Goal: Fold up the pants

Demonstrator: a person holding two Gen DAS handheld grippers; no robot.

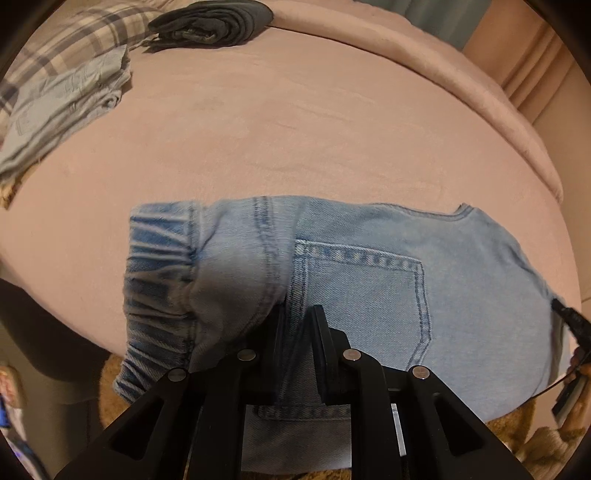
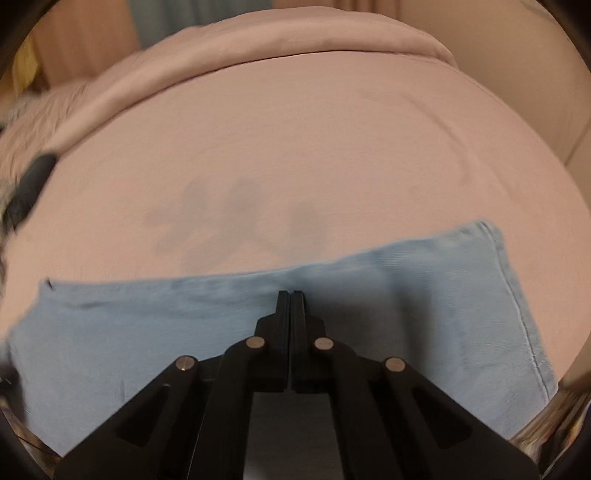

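Light blue denim pants (image 1: 388, 280) lie on a pink bed (image 1: 295, 129), with the elastic waistband (image 1: 159, 266) bunched at the left and a back pocket showing. My left gripper (image 1: 297, 317) is shut on a fold of the pants near the waistband and pocket. In the right wrist view the pants (image 2: 424, 295) lie flat across the bed (image 2: 295, 147). My right gripper (image 2: 291, 295) is shut with its jaws together over the denim; I cannot tell whether any cloth is pinched between them.
Folded grey-blue clothing (image 1: 62, 110) and a plaid cloth (image 1: 74, 40) lie at the bed's far left, with a dark folded garment (image 1: 214, 22) behind them. A brown shaggy rug (image 1: 517, 435) shows below the bed's near edge. The other gripper's black tip (image 1: 572, 321) shows at the right.
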